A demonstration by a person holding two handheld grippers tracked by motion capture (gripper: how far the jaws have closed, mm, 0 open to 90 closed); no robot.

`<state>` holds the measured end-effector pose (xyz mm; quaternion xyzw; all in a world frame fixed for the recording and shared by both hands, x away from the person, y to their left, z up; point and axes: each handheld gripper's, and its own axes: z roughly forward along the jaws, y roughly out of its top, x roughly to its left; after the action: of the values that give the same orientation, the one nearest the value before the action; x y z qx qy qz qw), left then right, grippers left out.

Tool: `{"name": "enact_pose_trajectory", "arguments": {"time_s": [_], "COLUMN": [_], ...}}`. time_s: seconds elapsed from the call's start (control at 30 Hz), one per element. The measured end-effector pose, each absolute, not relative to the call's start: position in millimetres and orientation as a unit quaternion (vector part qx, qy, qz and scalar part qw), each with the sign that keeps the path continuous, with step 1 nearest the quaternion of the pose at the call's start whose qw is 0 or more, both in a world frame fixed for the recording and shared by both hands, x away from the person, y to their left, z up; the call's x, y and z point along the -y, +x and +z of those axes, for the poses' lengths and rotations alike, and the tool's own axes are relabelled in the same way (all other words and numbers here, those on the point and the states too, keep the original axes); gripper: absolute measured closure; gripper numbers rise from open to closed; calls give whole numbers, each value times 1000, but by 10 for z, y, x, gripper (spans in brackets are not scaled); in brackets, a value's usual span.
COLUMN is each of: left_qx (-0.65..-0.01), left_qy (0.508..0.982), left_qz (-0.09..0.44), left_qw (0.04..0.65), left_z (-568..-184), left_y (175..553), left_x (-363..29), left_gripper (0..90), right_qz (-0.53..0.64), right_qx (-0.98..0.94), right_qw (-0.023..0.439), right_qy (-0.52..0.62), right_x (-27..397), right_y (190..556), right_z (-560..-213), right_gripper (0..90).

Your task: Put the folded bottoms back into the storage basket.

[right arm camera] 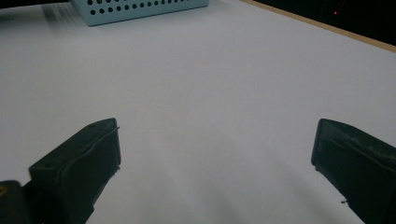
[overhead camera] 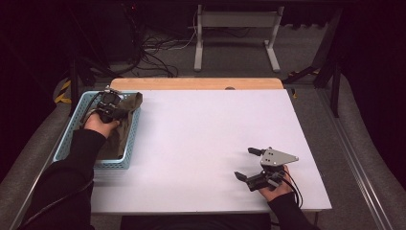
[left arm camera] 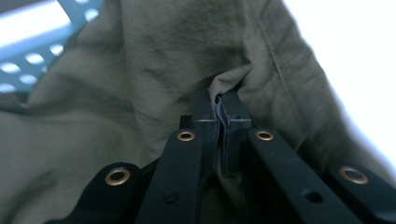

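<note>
An olive-green cloth [overhead camera: 125, 120] lies crumpled in a light blue perforated basket [overhead camera: 131, 139] at the table's left edge. My left gripper [overhead camera: 111, 101] reaches into the basket from above and is shut on a fold of the olive-green cloth [left arm camera: 154, 70], which is pinched between the left gripper's [left arm camera: 222, 105] two black jaws. Over the near right part of the white table, my right gripper [overhead camera: 247, 164] is held open and points left. In the right gripper view its jaws stand wide apart around the right gripper's [right arm camera: 215, 144] gap, with bare table between them.
The white table top [overhead camera: 210, 129] has a wooden strip [overhead camera: 196, 84] along its far edge. The blue basket [right arm camera: 140, 9] shows far off in the right gripper view. Beyond the table stand a white frame [overhead camera: 234, 33] and loose cables [overhead camera: 153, 57] on the floor.
</note>
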<state>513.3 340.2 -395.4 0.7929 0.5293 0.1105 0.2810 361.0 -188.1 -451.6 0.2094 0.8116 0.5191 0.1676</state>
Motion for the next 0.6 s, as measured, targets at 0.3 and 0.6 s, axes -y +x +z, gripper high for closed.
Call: {"name": "enact_pose_trajectory", "arguments": {"time_s": [0.3,0.6], "left_qx": [-538,-542], "left_qy": [808,795], "left_qz": [69,71], "left_qw": [232,263], "left_z": [-4098,-4039], "left_y": [5192,5170], "left_x": [-3357,-3418], "left_gripper": [871,834], "right_qz": [519,519], "right_qx": [-812,-812], "right_qw": [167,167], "right_qy": [209,209], "right_x": [1880,1881], "right_y": [3609,3610], "right_z": [-4515,-4515], "right_gripper": [18,18]}}
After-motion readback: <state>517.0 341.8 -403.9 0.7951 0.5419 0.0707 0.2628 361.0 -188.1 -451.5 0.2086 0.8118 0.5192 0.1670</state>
